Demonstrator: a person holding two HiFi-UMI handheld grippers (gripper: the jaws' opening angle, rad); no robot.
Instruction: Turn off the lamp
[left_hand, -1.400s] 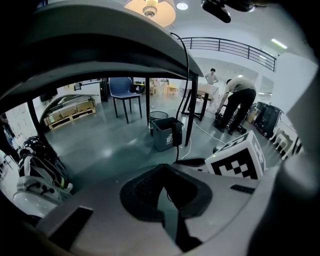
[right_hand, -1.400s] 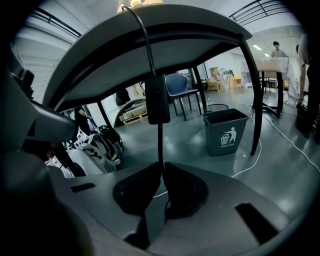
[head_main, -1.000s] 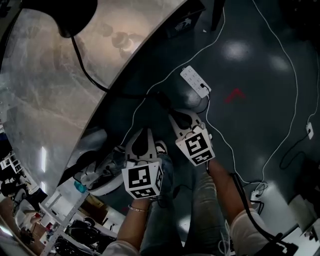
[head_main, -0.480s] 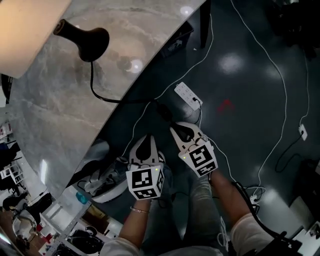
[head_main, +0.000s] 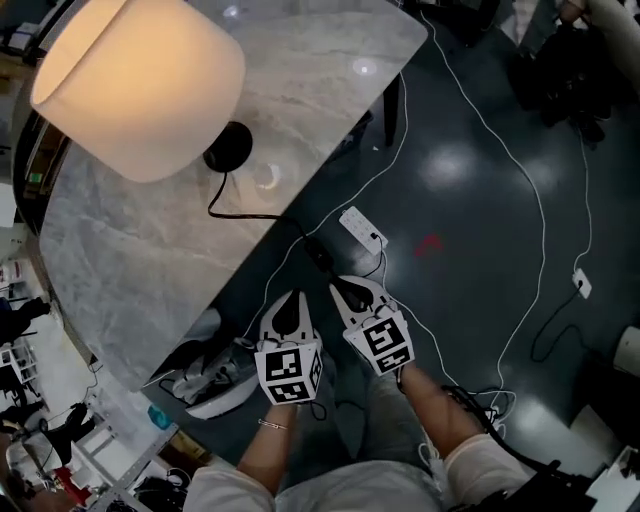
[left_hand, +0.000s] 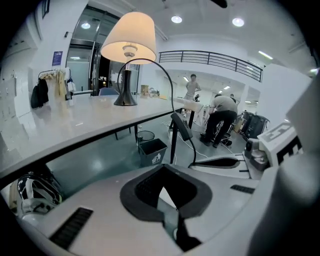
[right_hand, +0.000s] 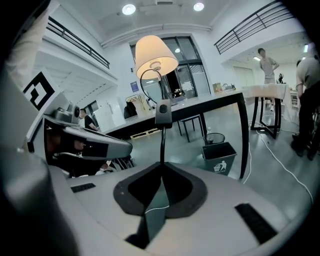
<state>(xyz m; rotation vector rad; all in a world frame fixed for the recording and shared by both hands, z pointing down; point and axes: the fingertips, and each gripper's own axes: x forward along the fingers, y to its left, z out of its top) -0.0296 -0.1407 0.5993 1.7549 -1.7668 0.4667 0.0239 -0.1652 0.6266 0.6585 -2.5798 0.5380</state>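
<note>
The lamp stands lit on the marble table (head_main: 130, 270), with its cream shade (head_main: 140, 85) over a black base (head_main: 228, 146). Its black cord (head_main: 255, 214) runs off the table edge to an inline switch (head_main: 318, 255). My right gripper (head_main: 345, 290) is shut on the cord just below that switch. In the right gripper view the switch (right_hand: 163, 114) stands straight above my right gripper (right_hand: 162, 165), with the shade (right_hand: 155, 54) behind. My left gripper (head_main: 291, 305) hangs beside it, shut and empty. In the left gripper view my left gripper (left_hand: 164, 170) points at the cord's arch (left_hand: 167, 80) and the lamp (left_hand: 129, 37).
A white power strip (head_main: 362, 229) and thin white cables (head_main: 530, 200) lie on the dark floor. A small bin (left_hand: 152, 150) stands under the table. A helmet and bags (head_main: 215, 372) sit by the table's near edge. People (left_hand: 222, 107) stand at the back.
Both grippers have risen together, the right one lifting the cord and its switch. The head view has swung so that the lit shade now shows. The lamp stays lit.
</note>
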